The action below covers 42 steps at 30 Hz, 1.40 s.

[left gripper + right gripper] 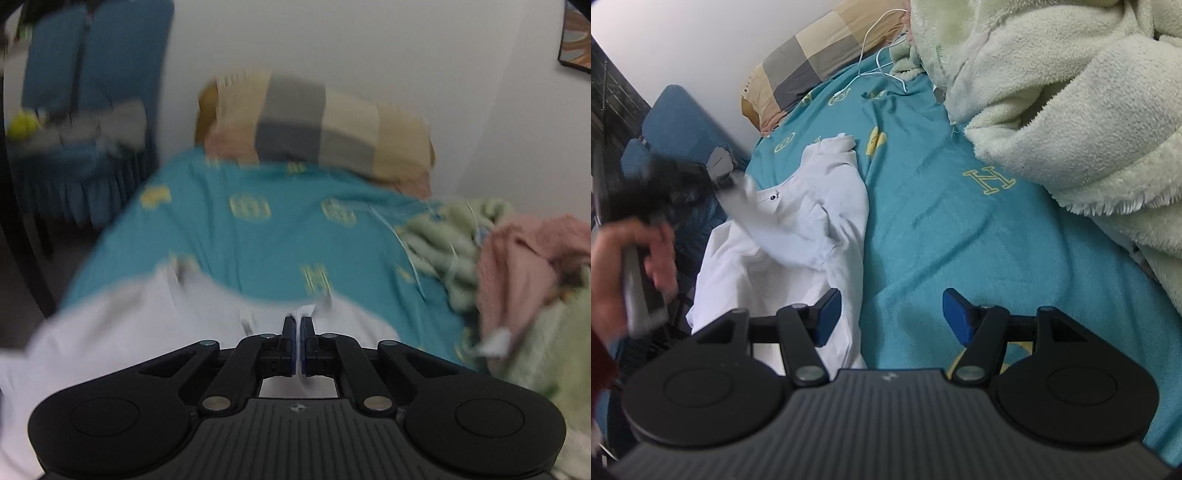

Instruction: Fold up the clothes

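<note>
A white garment [110, 332] lies crumpled on the teal bed sheet [258, 240]. My left gripper [299, 326] is shut, with a fold of the white cloth pinched between its blue pads. In the right wrist view the white garment [798, 229] spreads along the left side of the bed, one part pulled up toward the blurred left gripper [729, 181], which a person's hand [628, 258] holds. My right gripper [890, 314] stands open above the sheet [942, 221]. Its left finger hangs over the garment's right edge and nothing is between the fingers.
A thick pale green fleece blanket [1071, 110] is heaped on the right of the bed, with a pink cloth [524, 258] beside it. A checked pillow [317, 122] lies by the white wall. A white cable [875, 70] trails near it. A blue-covered chair [92, 92] stands left.
</note>
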Tool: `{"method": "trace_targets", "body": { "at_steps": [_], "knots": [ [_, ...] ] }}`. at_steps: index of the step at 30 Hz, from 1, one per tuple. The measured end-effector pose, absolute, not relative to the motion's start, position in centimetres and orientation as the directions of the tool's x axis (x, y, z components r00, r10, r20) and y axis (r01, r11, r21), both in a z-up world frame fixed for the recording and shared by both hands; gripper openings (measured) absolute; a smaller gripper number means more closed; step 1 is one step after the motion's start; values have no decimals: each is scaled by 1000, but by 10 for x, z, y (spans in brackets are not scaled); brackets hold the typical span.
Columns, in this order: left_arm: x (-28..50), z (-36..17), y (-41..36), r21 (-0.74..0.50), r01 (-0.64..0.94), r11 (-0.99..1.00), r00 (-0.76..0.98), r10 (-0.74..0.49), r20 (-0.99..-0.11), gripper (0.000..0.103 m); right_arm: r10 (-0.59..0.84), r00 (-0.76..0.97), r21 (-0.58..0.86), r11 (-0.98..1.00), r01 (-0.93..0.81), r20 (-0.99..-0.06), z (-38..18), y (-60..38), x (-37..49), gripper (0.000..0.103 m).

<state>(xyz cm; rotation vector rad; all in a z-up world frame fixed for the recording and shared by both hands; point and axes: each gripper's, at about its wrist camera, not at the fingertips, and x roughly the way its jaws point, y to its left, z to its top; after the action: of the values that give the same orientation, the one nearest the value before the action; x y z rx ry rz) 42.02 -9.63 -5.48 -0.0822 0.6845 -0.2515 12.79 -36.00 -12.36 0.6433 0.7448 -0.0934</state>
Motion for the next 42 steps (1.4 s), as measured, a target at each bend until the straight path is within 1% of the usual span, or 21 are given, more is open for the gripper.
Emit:
{"method": "trace_targets", "body": {
  "at_steps": [2,4,6,8,9,11,12,13,15,18,20,23,26,28,31,33,36,38,40,42],
  "knots": [
    [436,-44,-100,-85,167,982,794,-185,-579,2,144,742,508,811,290,-654,-123,-358,129,64],
    [453,-53,-102,-29,112,993,800,-107,-591,3,144,741,501,817,286,-656,-124,-357,131,64],
    [465,-72,-100,-26,66,997,769,-68,-635,6,144,738,496,821,283,-659,-126,-356,133,64],
    [470,-90,-91,-69,35,997,729,-73,-681,13,144,735,490,825,280,-662,-127,-355,135,64],
    [468,-97,-86,-96,31,995,717,-89,-691,21,144,735,488,828,278,-663,-128,-355,135,64],
    [456,-105,-75,-126,40,991,696,-118,-708,30,147,736,484,832,270,-661,-129,-354,137,64],
    [447,-106,-70,-131,43,991,686,-124,-717,41,150,736,484,835,264,-660,-129,-353,138,64],
    [434,-106,-63,-140,48,989,675,-136,-726,47,153,737,483,837,257,-658,-129,-352,139,64],
    [400,-103,-49,-183,80,980,651,-191,-735,49,158,742,481,842,243,-652,-127,-350,138,64],
    [334,-96,-32,-231,125,965,600,-260,-757,55,167,750,481,848,222,-640,-123,-348,136,64],
    [285,-93,-26,-252,134,958,541,-284,-792,55,171,757,478,854,205,-631,-120,-346,133,64],
    [205,-95,-13,-346,121,931,442,-362,-821,57,183,761,473,863,179,-623,-115,-343,128,64],
    [142,-103,0,-444,79,893,386,-438,-812,58,206,752,472,868,156,-627,-111,-339,122,64],
    [115,-109,5,-472,72,879,357,-464,-810,59,225,742,477,867,144,-632,-109,-336,116,64],
    [87,-118,7,-484,81,871,330,-482,-812,59,266,714,498,857,132,-647,-105,-333,97,64],
    [72,-127,9,-518,78,852,297,-516,-803,60,300,673,501,857,122,-677,-103,-329,81,63],
    [61,-137,9,-534,66,843,257,-531,-807,60,320,607,480,869,118,-727,-98,-322,51,64],
    [63,-137,9,-543,70,836,251,-542,-802,60,328,589,471,876,103,-738,-91,-317,34,64],
    [68,-134,15,-593,48,804,253,-584,-771,60,341,559,475,873,110,-756,-89,-312,24,64],
    [72,-125,21,-617,47,786,276,-604,-748,61,350,523,470,876,112,-777,-87,-305,16,64]
  ]
}}
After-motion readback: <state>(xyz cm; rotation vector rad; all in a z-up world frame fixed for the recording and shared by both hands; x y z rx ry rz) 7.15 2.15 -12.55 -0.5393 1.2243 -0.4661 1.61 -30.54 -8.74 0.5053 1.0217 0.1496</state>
